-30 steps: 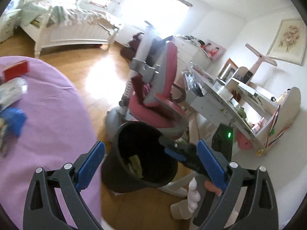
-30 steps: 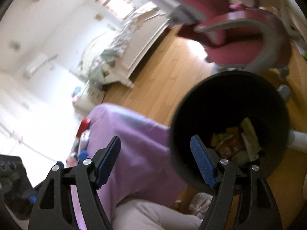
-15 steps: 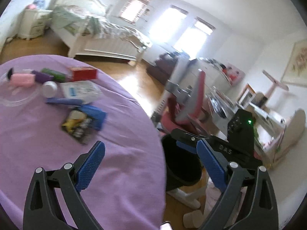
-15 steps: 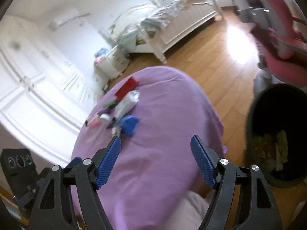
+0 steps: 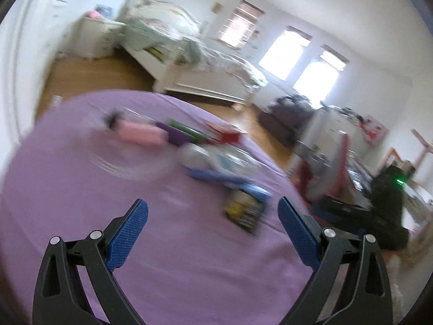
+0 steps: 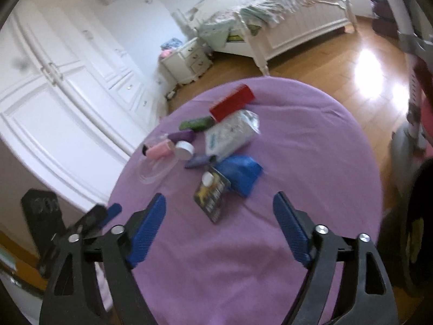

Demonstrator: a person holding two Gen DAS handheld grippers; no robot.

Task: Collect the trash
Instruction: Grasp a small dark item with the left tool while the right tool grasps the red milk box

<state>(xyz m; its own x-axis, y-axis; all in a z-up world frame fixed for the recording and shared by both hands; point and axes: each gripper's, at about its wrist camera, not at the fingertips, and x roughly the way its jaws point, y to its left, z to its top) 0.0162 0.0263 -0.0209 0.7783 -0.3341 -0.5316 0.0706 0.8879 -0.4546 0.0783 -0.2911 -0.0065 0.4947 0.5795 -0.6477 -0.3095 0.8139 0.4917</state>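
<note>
jaws: both spread, empty | trash cluster (image 6: 216, 146) mid-table | purple table (image 6: 311, 162) near edge bare

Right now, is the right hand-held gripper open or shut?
Open: the right hand-held gripper has its blue pads spread wide, nothing between them, above the purple tablecloth.

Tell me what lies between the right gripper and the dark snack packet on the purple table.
Only bare purple tablecloth lies between the open right gripper and the dark snack packet, seen in the right wrist view.
</note>
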